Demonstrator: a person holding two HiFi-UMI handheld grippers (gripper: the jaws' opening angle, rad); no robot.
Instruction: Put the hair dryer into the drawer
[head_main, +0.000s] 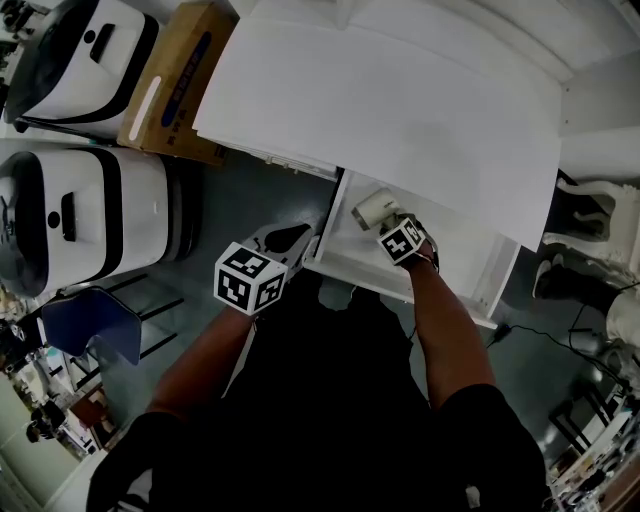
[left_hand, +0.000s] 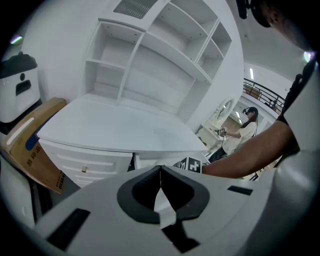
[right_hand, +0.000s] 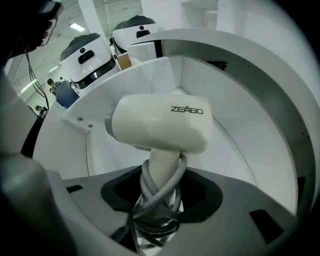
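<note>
The drawer (head_main: 362, 268) stands pulled out from under the white desk top (head_main: 400, 110). Its white walls (right_hand: 240, 150) show nothing inside except the hair dryer (head_main: 374, 209) and the front end of the right gripper (right_hand: 157, 200).

The hair dryer's cream body (right_hand: 160, 125) sits within the drawer walls, toward the drawer's left rear part in the head view. Its handle points back toward the drawer front. Whether the body rests on the drawer floor or hangs just above it cannot be settled from these views.

The right gripper's jaws are clamped on the handle directly below the body. The grey cord (right_hand: 150, 192) is wound round the handle at the same place, so it lies between the jaws as well.

The left gripper (left_hand: 160, 170) is outside the drawer, just off its front left corner (head_main: 295, 240). Its jaws are pressed together with nothing between them.

Left of the drawer, a cardboard box (head_main: 175, 85) leans by the desk. Two white machines (head_main: 90, 215) stand further left of the drawer.
</note>
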